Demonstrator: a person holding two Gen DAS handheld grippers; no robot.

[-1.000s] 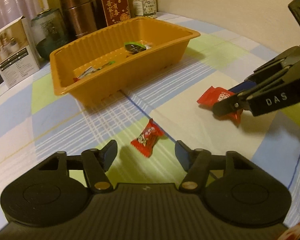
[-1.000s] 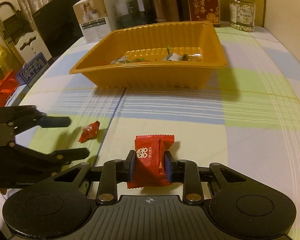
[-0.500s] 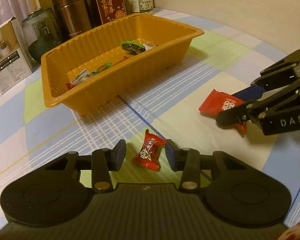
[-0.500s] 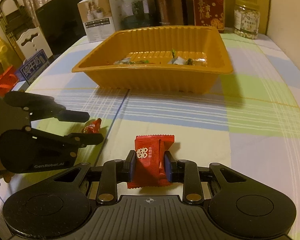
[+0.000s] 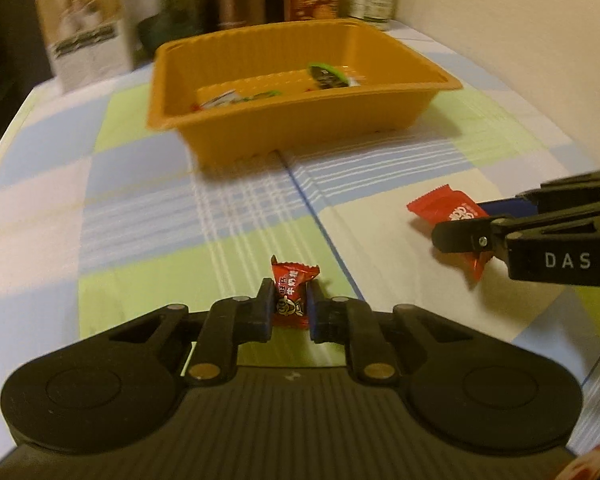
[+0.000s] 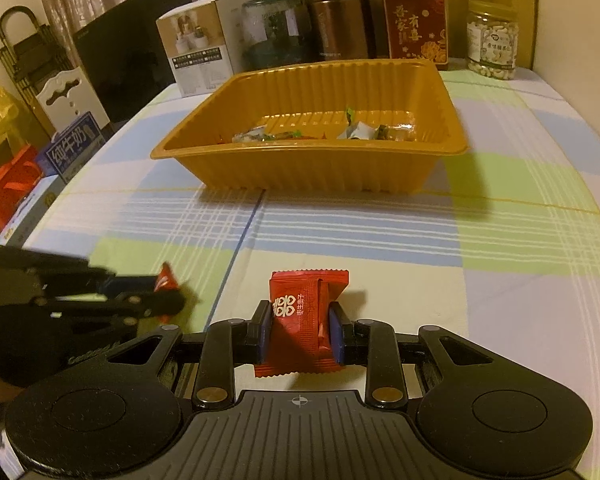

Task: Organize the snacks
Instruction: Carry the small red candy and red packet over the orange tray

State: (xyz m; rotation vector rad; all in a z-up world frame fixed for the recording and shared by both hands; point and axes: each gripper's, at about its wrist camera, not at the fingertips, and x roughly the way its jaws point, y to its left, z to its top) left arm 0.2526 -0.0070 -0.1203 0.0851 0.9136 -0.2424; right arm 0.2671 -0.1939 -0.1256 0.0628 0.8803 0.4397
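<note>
My left gripper (image 5: 289, 307) is shut on a small red candy (image 5: 292, 297) low over the checked tablecloth. My right gripper (image 6: 302, 330) is shut on a flat red snack packet (image 6: 304, 320) and holds it just above the cloth. An orange plastic tray (image 6: 312, 168) stands ahead of both grippers, with several wrapped snacks in it. In the left wrist view the right gripper (image 5: 466, 232) and its red packet (image 5: 446, 210) show at the right. In the right wrist view the left gripper (image 6: 168, 292) shows at the left, blurred.
Behind the orange tray (image 5: 284, 128) stand a white box (image 6: 198, 56), a glass jar (image 6: 274, 32), a brown flask (image 6: 338, 16), a red packet (image 6: 414, 24) and a nut jar (image 6: 492, 40). The table's left edge borders boxes and a black case (image 6: 132, 52).
My left gripper moved forward and closed on the small red candy, which had lain loose between its open fingers. The right gripper kept its hold on the packet.
</note>
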